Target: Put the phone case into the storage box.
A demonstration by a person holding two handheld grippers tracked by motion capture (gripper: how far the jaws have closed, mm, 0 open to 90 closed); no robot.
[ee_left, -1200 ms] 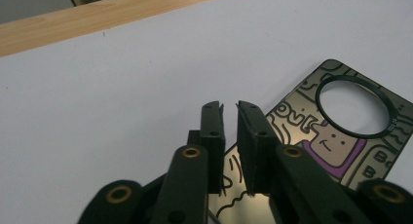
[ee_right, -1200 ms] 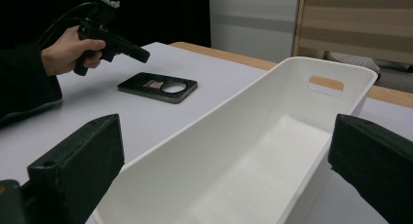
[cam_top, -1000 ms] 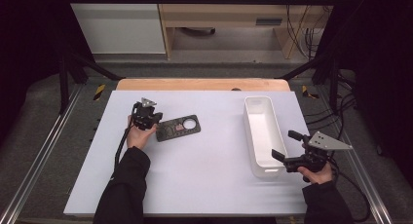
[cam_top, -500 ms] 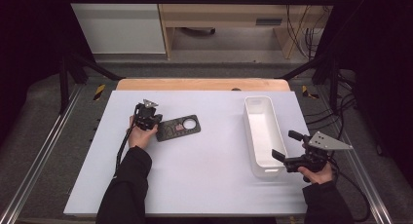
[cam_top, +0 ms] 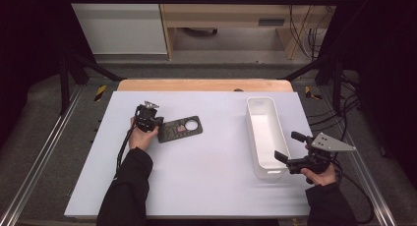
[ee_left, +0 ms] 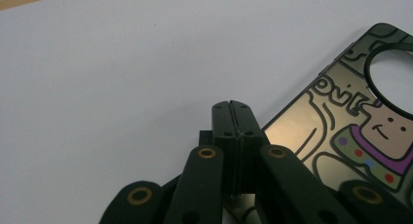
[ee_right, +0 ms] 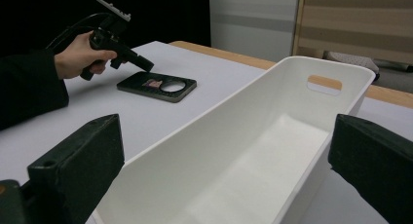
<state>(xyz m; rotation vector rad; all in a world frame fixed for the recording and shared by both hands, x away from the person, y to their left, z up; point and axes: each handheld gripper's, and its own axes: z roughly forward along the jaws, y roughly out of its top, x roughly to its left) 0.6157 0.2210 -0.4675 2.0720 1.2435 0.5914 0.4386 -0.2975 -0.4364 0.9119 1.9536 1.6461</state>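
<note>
A dark phone case [cam_top: 180,129] with a round camera hole and a cartoon print lies flat on the white table, left of centre. My left gripper [cam_top: 158,124] is shut, with nothing seen between its jaws. Its tips [ee_left: 233,107] sit low over the table at the case's [ee_left: 341,136] left edge. A long white bin [cam_top: 252,137] stands empty at the right. My right gripper [cam_top: 286,145] is open, its jaws spread on either side of the bin's near end [ee_right: 243,95]. The right gripper view looks along the bin, with the left gripper [ee_right: 146,65] and case [ee_right: 157,86] beyond.
The white table top [cam_top: 206,186] has a wooden strip [cam_top: 201,85] along its far edge. Metal frame rails [cam_top: 44,152] run down both sides, and cables [cam_top: 344,118] hang off the right. A wooden shelf unit [cam_top: 231,14] stands behind the table.
</note>
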